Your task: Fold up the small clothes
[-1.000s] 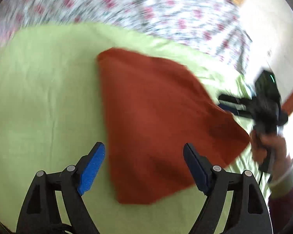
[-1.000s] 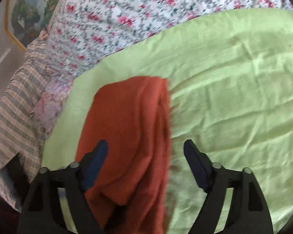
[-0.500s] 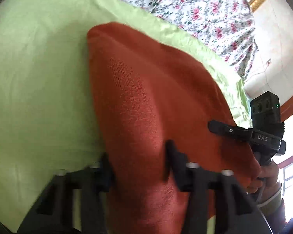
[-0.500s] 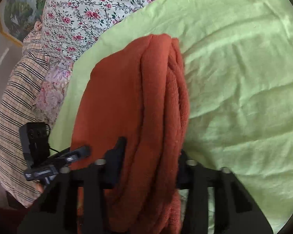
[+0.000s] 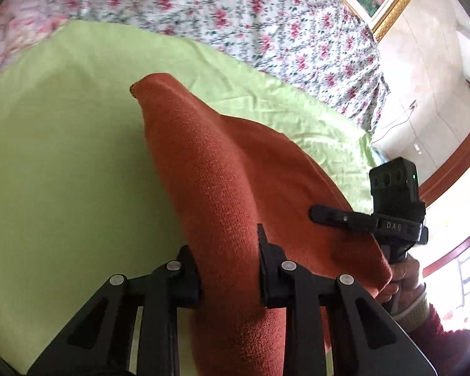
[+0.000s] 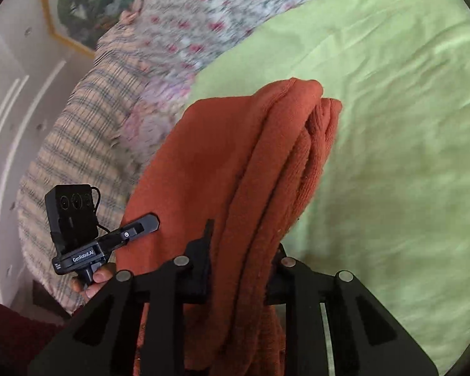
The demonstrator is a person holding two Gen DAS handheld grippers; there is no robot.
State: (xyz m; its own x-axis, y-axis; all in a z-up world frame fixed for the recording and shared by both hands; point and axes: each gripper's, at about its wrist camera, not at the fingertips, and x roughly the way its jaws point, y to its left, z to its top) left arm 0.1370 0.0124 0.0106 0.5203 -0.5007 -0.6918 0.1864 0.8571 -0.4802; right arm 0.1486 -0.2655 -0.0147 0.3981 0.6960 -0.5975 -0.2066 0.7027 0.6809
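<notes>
A rust-orange knitted garment (image 5: 222, 175), folded into several layers, is held up over a light green sheet (image 5: 62, 156). My left gripper (image 5: 227, 263) is shut on the near edge of the garment. My right gripper (image 6: 242, 253) is shut on the opposite edge, where the stacked layers (image 6: 285, 163) show. Each gripper also appears in the other's view, the right one in the left wrist view (image 5: 338, 216) and the left one in the right wrist view (image 6: 134, 228). The far end of the garment hangs toward the sheet. The finger pads are hidden by cloth.
The green sheet (image 6: 391, 125) lies on a bed with a floral cover (image 5: 250, 15). A striped plaid cloth (image 6: 78, 144) lies at the bed's side. A framed picture (image 6: 78, 3) hangs on the wall. A window and wooden frame (image 5: 454, 163) are at the right.
Both grippers were open above the flat garment; they closed on its two sides and lifted it off the sheet, so it now hangs between them.
</notes>
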